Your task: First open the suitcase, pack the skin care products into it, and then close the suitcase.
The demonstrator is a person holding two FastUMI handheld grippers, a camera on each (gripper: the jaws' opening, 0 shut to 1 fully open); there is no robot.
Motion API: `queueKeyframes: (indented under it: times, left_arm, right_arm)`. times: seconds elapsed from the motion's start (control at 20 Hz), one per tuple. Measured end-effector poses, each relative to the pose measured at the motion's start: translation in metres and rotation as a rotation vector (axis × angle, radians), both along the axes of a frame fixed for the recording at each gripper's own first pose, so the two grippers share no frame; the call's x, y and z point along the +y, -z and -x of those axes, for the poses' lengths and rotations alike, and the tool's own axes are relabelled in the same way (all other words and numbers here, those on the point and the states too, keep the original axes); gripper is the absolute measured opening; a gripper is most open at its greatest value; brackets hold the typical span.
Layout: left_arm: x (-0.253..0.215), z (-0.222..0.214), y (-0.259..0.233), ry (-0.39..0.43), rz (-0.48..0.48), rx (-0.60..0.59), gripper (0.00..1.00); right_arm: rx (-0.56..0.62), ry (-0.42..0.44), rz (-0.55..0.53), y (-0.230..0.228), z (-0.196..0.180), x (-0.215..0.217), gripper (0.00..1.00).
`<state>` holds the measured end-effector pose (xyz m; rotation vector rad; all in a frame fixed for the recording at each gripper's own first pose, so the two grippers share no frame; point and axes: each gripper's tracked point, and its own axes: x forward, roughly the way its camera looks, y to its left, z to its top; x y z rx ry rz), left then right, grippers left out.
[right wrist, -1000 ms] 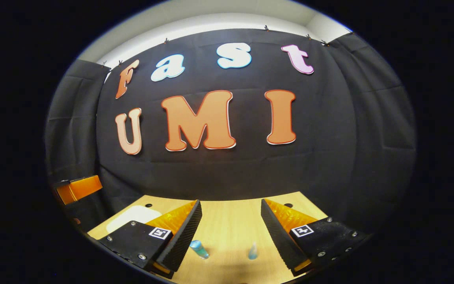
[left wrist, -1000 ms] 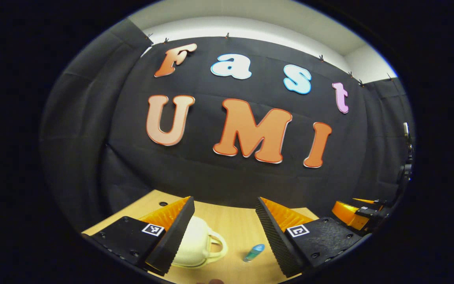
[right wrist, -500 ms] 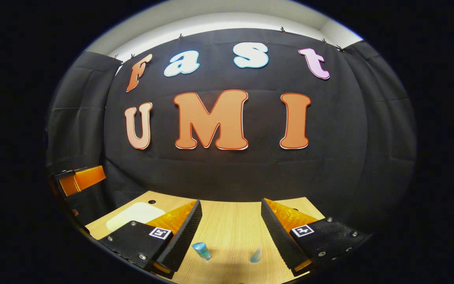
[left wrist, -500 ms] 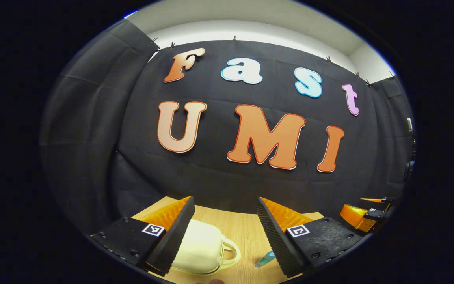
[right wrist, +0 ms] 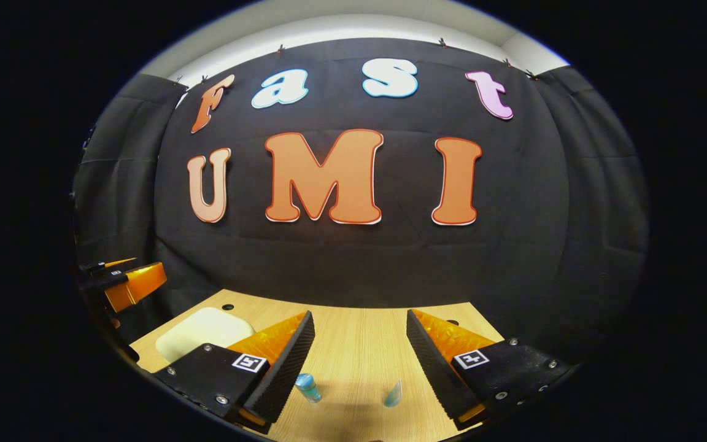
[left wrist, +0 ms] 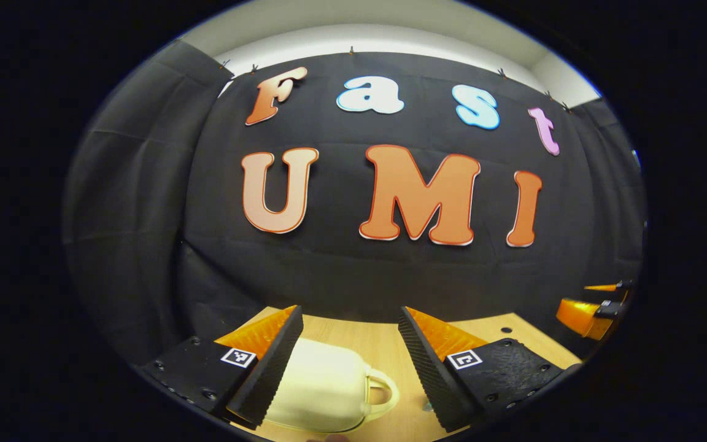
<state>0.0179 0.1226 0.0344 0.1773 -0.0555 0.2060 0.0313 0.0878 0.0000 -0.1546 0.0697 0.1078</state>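
Note:
A small cream suitcase (left wrist: 323,390) with a loop handle lies closed on the wooden table (left wrist: 390,350), below and between the fingers of my left gripper (left wrist: 348,362), which is open and above it. In the right gripper view the suitcase (right wrist: 203,328) lies at the far left. Two small bluish skin care bottles, one capped (right wrist: 308,387) and one tapered (right wrist: 393,394), stand on the table under my open right gripper (right wrist: 359,362). A sliver of a bottle (left wrist: 427,406) peeks beside the left gripper's right finger. The right gripper (left wrist: 590,305) appears at the right edge of the left gripper view, and the left gripper (right wrist: 126,282) at the left edge of the right gripper view.
The wooden table (right wrist: 359,331) ends at the black cloth wall just behind. Small round holes (right wrist: 227,306) mark its back corners.
The left gripper has drifted so the suitcase sits more between its fingers and the blue bottle has slipped behind its right finger. The right gripper's view shifted slightly; both stay open.

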Motion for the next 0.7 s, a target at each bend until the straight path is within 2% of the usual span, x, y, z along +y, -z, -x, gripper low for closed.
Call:
queueKeyframes:
  times: [0.15, 0.3, 0.35, 0.5, 0.7]
  left_arm:
    - [-0.001, -0.006, 0.032, -0.013, -0.119, 0.079, 0.97]
    - [-0.006, -0.019, 0.077, 0.013, -0.212, 0.207, 0.96]
    - [-0.006, -0.023, 0.092, 0.017, -0.251, 0.244, 0.98]
    - [-0.005, -0.031, 0.136, 0.021, -0.427, 0.354, 0.98]
    - [-0.012, -0.035, 0.186, 0.066, -0.671, 0.49, 0.98]
  right_arm:
    - [0.03, 0.021, -0.003, 0.012, 0.001, -0.013, 0.95]
    - [0.071, 0.056, -0.003, 0.028, 0.003, -0.03, 0.95]
    - [0.084, 0.07, -0.005, 0.033, 0.004, -0.037, 0.95]
    - [0.126, 0.112, -0.024, 0.048, 0.006, -0.053, 0.95]
    - [0.183, 0.161, -0.063, 0.068, 0.006, -0.072, 0.95]
